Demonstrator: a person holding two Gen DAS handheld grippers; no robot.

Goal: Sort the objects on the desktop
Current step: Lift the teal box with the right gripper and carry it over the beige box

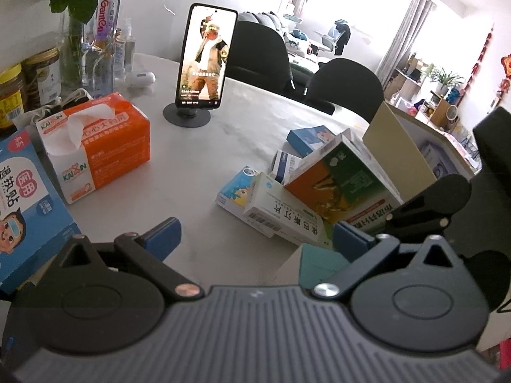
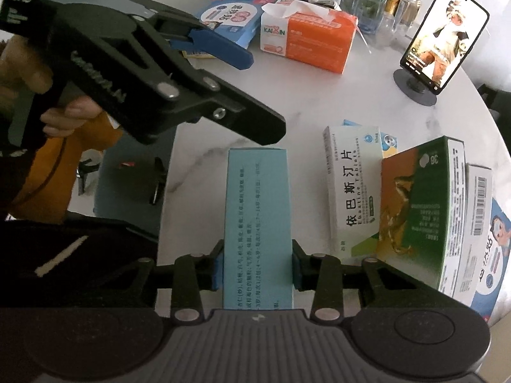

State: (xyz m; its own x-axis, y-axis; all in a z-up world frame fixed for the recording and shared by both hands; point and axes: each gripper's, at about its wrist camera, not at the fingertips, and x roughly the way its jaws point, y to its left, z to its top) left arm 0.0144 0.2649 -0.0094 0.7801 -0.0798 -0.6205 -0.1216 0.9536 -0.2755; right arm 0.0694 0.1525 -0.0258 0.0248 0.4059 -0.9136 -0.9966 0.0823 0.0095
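A: Why is the teal box sticking straight out like that?

B: The right claw is clamped on its near end, one blue pad on each long side, so the far end reaches out over the worktop. I'd judge that grip keeps it level for carrying to wherever it gets sorted.

A: And the left claw?

B: Spread apart, nothing in it. It hangs just left of the teal box, close to its far end, maybe ready to help.

A: What does the box look like?

B: Long, narrow, pale teal, with black Chinese print running along its length.

A: The rest?

B: Just right of the teal box is a heap: a white tablet box and an orange-and-green carton leaning together. Well beyond it stand an orange tissue pack and a phone on its stand.
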